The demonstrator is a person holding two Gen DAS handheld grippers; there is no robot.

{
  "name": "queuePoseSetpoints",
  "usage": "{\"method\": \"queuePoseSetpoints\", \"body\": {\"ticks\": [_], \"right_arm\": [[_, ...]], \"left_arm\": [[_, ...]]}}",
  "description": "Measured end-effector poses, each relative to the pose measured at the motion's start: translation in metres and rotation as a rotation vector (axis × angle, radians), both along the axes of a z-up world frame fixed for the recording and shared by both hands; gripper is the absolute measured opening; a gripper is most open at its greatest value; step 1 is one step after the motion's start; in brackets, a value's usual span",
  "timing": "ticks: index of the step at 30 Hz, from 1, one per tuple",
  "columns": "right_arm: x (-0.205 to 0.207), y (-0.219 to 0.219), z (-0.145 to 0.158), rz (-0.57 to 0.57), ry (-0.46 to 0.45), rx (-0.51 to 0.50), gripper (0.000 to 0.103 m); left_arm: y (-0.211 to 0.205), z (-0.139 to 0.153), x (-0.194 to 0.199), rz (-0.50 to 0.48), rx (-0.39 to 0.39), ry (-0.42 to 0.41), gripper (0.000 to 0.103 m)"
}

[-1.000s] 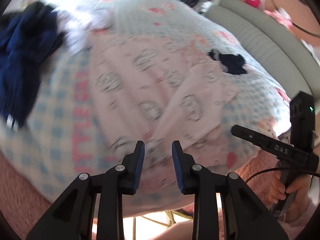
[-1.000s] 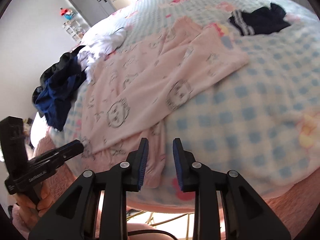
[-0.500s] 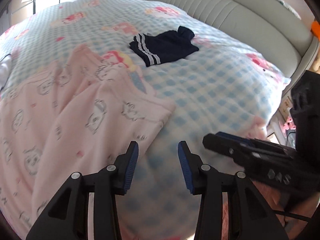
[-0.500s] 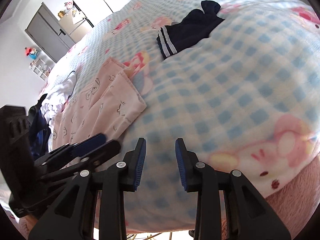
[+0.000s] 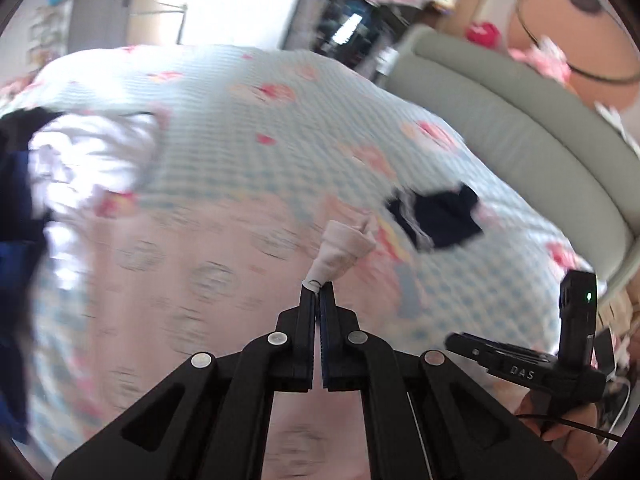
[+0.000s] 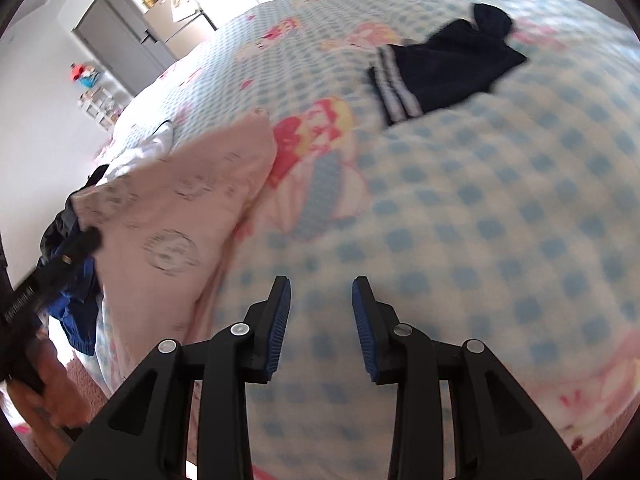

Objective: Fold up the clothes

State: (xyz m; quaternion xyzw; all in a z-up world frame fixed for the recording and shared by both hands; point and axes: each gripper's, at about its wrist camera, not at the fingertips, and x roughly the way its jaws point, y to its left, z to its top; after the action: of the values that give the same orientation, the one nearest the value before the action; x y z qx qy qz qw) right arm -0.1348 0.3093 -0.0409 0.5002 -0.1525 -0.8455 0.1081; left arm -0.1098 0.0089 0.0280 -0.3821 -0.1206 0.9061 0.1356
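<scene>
fabric: pink printed garment [image 5: 224, 280], soft, light, floppy; best pinched at corners
left tool [image 5: 319, 292]: clamped tight on garment corner
right tool [image 6: 321, 312]: empty, jaws opening over bed [image 6: 480, 200]

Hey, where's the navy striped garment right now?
The navy striped garment lies on the checked bedspread, upper right in the right wrist view, apart from the pink pajamas to its left.

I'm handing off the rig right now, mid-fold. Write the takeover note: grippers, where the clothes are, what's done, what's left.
Left gripper: shut on a bunched corner of the pink printed garment, lifted off the bed.
Right gripper: jaws opening, nothing between them, over bare checked blanket.
Pink garment: spread across the bed's left side.
Navy striped piece: lies apart, farther up the bed.
White and blue clothes: heaped at the far left edge.
Done: corner gripped. Left: the fold itself; the other pieces look unfolded.
</scene>
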Motion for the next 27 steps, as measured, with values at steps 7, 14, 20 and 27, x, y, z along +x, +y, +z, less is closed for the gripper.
{"method": "queuePoseSetpoints", "body": {"ticks": [7,14,20,27], "right_arm": [[-0.041,-0.069,0.003,0.150,-0.010,-0.031,0.033],[-0.101,-0.106,0.019,0.230,0.042,0.039,0.037],[-0.173,-0.146,0.008,0.282,0.051,0.030,0.043],[-0.178,-0.170,-0.039,0.358,-0.068,0.097,0.043]], "left_arm": [[-0.109,-0.029,-0.024,0.195,-0.020,-0.082,0.002],[-0.144,-0.056,-0.048,0.203,0.012,-0.130,0.002],[-0.153,-0.062,-0.061,0.238,-0.009,-0.110,0.002],[-0.165,-0.074,-0.064,0.235,0.003,-0.115,0.002]]}}
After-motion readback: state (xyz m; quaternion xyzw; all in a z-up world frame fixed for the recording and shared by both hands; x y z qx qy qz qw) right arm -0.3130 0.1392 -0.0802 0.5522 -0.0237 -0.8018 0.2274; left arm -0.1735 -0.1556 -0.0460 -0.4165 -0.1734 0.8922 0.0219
